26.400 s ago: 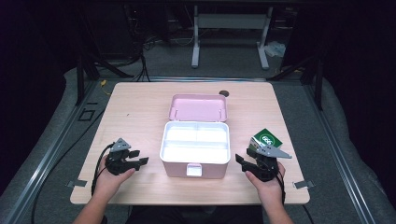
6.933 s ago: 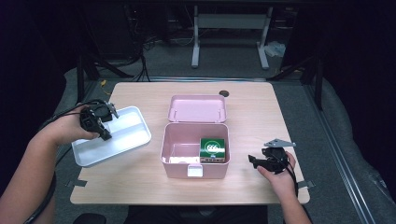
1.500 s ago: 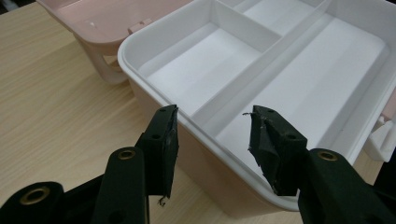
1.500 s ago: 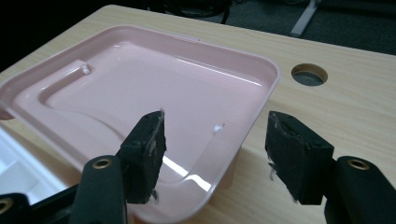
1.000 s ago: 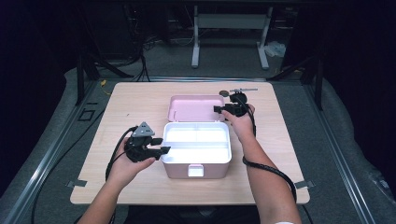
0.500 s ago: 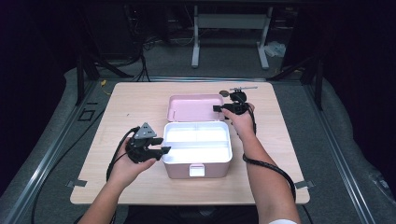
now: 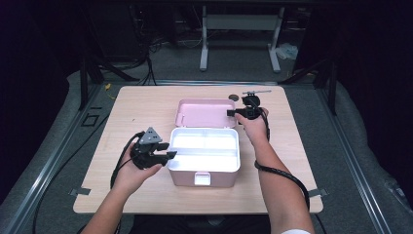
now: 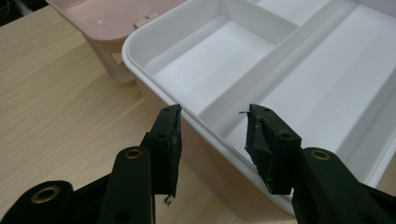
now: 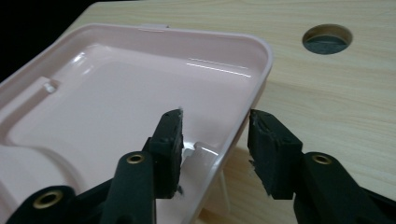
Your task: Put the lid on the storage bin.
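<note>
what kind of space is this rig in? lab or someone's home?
Most likely a lab or recording studio, not a home. A lone wooden table with a cable hole stands on grey floor mats, dark surroundings all round, loose cables and a metal stand base behind it. On the table, a pink box.

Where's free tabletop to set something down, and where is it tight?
Bare wood on the table left of the pink lid, and along the far edge. Also right of the white tray, beyond the right forearm. Tight: left gripper straddles the tray's rim, right gripper straddles the lid's edge; the hole lies just behind.
</note>
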Demonstrator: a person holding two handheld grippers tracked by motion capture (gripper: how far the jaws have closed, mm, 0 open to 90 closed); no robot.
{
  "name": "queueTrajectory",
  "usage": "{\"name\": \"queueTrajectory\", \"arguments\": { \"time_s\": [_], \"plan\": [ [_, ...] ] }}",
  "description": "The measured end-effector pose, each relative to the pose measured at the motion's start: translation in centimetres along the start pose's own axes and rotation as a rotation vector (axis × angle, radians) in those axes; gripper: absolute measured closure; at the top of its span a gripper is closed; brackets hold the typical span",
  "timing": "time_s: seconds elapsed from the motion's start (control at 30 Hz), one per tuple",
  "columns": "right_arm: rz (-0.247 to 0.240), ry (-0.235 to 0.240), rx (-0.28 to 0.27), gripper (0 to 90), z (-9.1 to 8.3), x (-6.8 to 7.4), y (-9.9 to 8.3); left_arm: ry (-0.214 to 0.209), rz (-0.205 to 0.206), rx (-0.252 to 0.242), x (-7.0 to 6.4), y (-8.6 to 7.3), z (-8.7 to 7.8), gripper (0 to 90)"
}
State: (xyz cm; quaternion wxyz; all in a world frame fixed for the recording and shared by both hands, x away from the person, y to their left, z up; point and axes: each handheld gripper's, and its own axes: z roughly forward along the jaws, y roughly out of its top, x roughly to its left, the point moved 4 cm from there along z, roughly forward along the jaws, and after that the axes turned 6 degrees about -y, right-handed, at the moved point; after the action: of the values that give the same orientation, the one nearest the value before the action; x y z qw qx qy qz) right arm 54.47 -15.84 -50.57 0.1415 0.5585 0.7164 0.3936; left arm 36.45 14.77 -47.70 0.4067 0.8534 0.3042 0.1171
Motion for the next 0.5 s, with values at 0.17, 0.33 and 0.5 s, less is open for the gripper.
{"name": "queueTrajectory", "arguments": {
  "time_s": [0.17,0.33,0.5],
  "plan": [
    [-0.034,-0.088,0.012,60.5,0.10,0.59,0.21,0.001,0.001,-0.002,0.00,-0.02,0.00,55.7],
    [-0.027,-0.113,0.043,61.7,0.23,0.89,0.34,0.006,0.003,-0.001,-0.05,-0.01,0.02,55.6],
    [0.007,-0.103,0.050,62.8,0.11,0.86,0.47,0.006,0.005,0.000,-0.06,0.00,0.04,55.6]
  ]
}}
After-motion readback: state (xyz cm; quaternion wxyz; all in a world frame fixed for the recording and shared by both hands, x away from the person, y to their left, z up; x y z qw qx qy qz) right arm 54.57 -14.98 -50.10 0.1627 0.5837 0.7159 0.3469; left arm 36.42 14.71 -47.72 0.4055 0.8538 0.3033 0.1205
